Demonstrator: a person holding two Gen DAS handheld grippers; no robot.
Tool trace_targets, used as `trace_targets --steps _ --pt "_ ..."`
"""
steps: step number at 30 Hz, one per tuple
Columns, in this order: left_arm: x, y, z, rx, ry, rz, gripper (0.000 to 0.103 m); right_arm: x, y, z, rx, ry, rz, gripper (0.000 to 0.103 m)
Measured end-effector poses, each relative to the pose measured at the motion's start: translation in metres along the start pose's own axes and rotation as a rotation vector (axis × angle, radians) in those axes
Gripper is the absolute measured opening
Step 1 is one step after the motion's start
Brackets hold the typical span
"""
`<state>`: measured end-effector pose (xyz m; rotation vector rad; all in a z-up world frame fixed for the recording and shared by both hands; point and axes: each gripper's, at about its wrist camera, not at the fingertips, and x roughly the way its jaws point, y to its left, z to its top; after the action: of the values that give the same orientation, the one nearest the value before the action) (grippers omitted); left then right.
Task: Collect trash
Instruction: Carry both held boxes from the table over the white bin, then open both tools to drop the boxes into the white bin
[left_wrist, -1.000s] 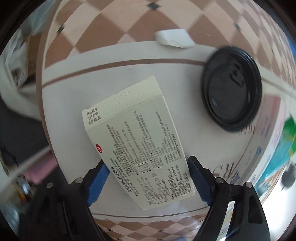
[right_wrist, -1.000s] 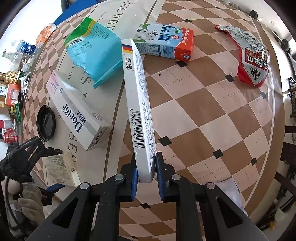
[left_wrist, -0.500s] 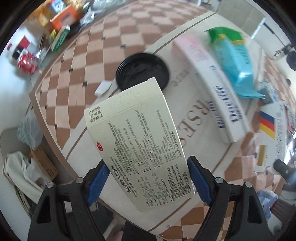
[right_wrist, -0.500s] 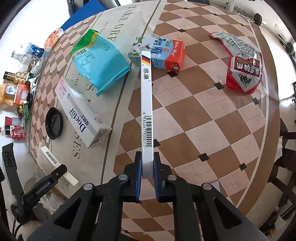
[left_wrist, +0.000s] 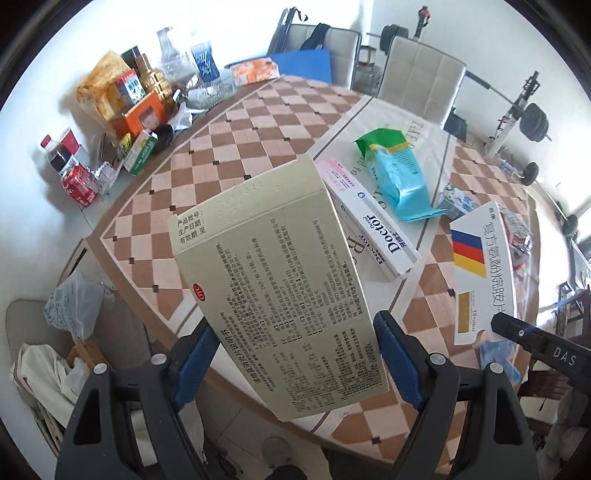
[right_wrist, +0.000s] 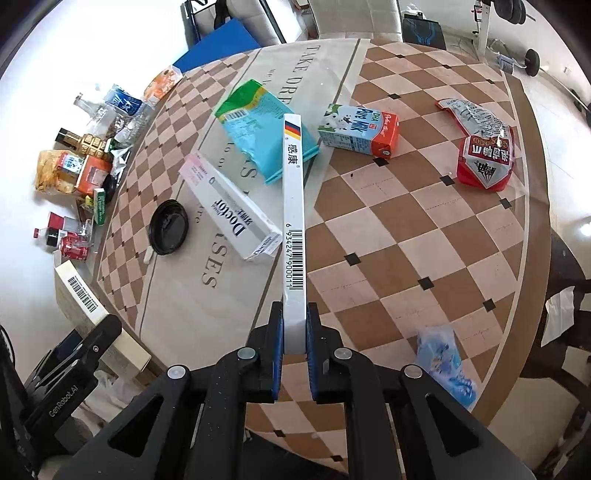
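Left claw (left_wrist: 293, 354) clamped wide across beige carton (left_wrist: 277, 280); right claw (right_wrist: 294, 354) pinched on thin white box (right_wrist: 293, 221), long axis pointing ahead. Both lifted clear of bench (right_wrist: 388, 236); remaining trash ahead, below.

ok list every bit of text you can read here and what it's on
"Doctor": long white and pink box
"Pure Milk": blue and red milk carton
"6 934247 900011", "感康": thin white box in right tool
"OTC": cream box in left tool; fine print unreadable
"TAKE DRE", "SES": table runner
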<state>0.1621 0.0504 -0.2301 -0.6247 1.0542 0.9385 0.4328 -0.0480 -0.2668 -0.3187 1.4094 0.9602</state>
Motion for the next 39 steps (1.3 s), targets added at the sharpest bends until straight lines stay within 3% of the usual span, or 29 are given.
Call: trace_targets --steps 6,12,17,23,27,32,39 --pt "-0.031 0.039 -0.049 0.020 -0.021 -0.050 0.082 -0.022 0.042 -0.084 -0.014 -0.024 0.029 0.011" --pt "-0.016 0.085 -0.124 0.008 0.071 -0.085 0.082 -0.001 0.078 -0.197 -0.022 0.038 0.064 0.011" --pt "0.043 0.109 -0.188 -0.030 0.241 -0.103 0.082 0.062 0.080 -0.293 -0.022 0.205 0.061 0.011" --pt "0.160 0.110 -0.245 -0.073 0.402 -0.161 0.082 0.168 0.043 -0.367 0.003 0.367 0.000 0.011" --pt "0.256 0.093 -0.264 -0.083 0.478 -0.235 0.082 0.246 0.005 -0.385 0.017 0.360 -0.070 0.011" --pt "0.359 0.063 -0.270 -0.069 0.542 -0.321 0.082 0.339 -0.046 -0.371 0.058 0.312 -0.130 0.011" --pt "0.432 0.021 -0.268 0.033 0.599 -0.348 0.084 0.428 -0.096 -0.337 0.116 0.269 -0.129 0.011"
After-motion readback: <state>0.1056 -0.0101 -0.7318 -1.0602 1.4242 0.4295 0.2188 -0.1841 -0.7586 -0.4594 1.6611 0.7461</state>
